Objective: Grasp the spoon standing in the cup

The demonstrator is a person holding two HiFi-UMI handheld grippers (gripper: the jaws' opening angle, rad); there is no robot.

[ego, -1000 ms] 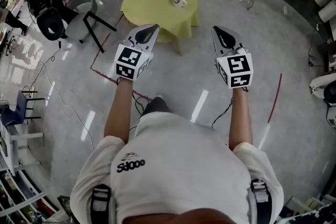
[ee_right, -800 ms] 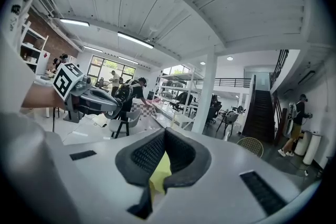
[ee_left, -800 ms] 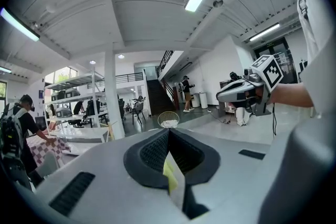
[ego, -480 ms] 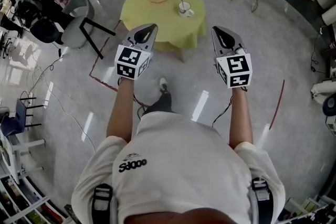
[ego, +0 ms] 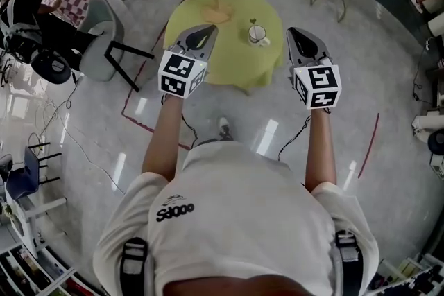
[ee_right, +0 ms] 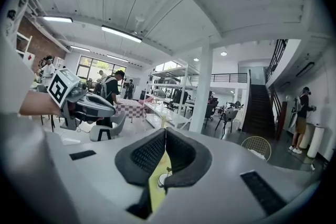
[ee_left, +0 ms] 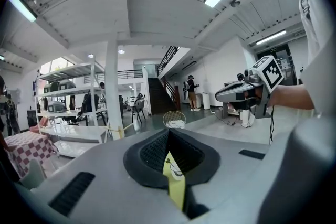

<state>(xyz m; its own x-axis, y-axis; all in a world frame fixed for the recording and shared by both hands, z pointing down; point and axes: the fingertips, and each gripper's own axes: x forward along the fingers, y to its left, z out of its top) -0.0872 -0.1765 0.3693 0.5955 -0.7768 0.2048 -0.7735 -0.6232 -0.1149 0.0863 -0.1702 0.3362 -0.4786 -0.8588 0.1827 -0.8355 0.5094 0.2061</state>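
Worktop [ego: 229, 62] nearer than a second ago. Cup [ego: 258, 35] sits on its right part, spoon [ego: 253, 23] upright inside, well ahead. Left tongs [ego: 207, 30] and right tongs [ego: 295, 32] both clenched, empty. Spoon likely light, stiff, slick: pinch the upper handle.

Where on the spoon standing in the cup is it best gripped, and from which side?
Take the spoon by the handle end above the rim of the cup, coming down from above. It stands upright with its lower end inside the cup, so only that upper stem is free.
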